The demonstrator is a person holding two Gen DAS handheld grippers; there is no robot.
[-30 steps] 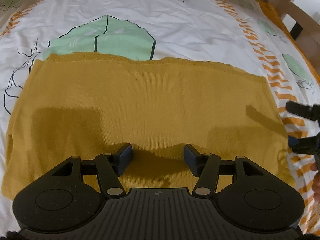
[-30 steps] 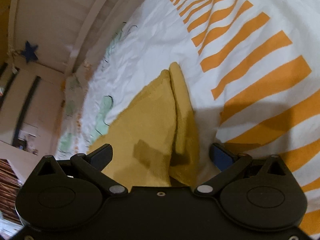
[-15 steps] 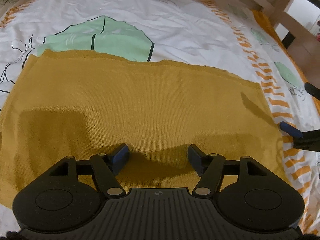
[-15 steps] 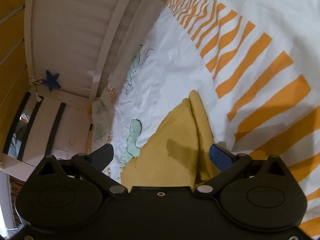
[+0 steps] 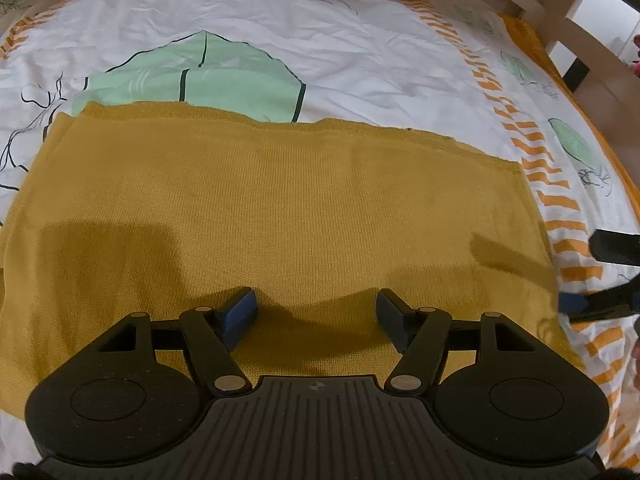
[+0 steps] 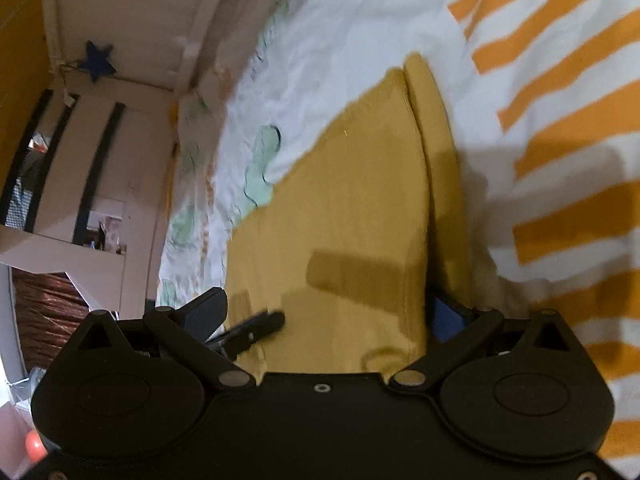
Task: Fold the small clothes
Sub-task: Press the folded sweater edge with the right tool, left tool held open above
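A mustard-yellow knit garment (image 5: 280, 208) lies flat in a folded rectangle on the bed sheet (image 5: 320, 40). My left gripper (image 5: 316, 312) is open, hovering just above the garment's near part. My right gripper (image 6: 332, 312) is open at the garment's right edge (image 6: 360, 200), with one finger over the cloth and the blue-padded finger (image 6: 446, 316) beside the folded edge. It also shows at the right border of the left wrist view (image 5: 600, 276). The left gripper's finger (image 6: 256, 326) shows in the right wrist view.
The white sheet carries green leaf prints (image 5: 208, 76) and orange stripes (image 5: 560, 200). A wooden bed frame (image 5: 580, 12) runs along the far right. A wall with a blue star (image 6: 96, 60) and furniture show in the right wrist view.
The right gripper has moved in closer to the garment's right edge, so the cloth now lies between its fingers. The left gripper has held nearly still above the garment.
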